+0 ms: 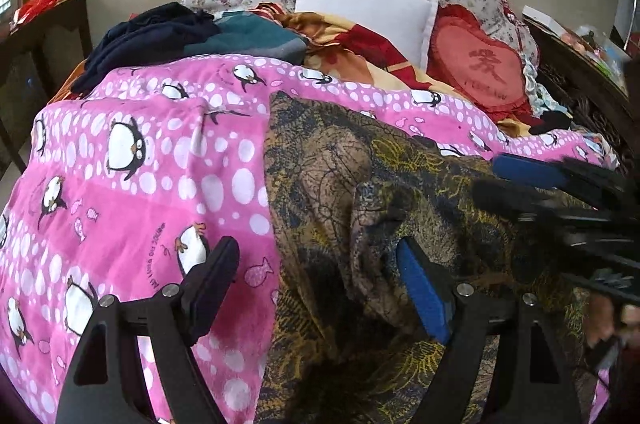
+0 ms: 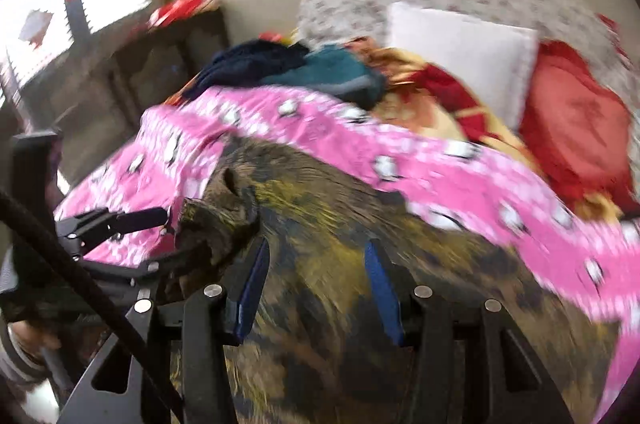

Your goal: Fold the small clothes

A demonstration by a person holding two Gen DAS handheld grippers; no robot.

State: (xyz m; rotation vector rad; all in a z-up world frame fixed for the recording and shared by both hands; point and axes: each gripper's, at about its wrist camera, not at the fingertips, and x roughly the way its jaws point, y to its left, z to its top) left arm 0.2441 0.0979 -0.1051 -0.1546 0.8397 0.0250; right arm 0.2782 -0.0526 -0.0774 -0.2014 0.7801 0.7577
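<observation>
Left wrist view: the left gripper (image 1: 316, 284) hangs over the left edge of a brown and yellow patterned garment (image 1: 360, 184), jaws spread wide with nothing between them.
Garment: it lies rumpled on a pink penguin blanket (image 1: 140, 164) spread over the bed, one fold raised near its middle.
Right gripper (image 1: 516, 180): it reaches in from the right side of this view, low over the garment; its jaws look only a little apart here.
Right wrist view: blurred; the right gripper (image 2: 316, 288) has its blue pads (image 2: 382, 288) apart above the garment (image 2: 340, 224), gripping nothing.
Left gripper (image 2: 160, 236): it sits at the garment's bunched left edge.
Behind: a dark clothes pile (image 1: 168, 32), a white pillow (image 1: 368, 12) and a red heart cushion (image 1: 480, 68).
</observation>
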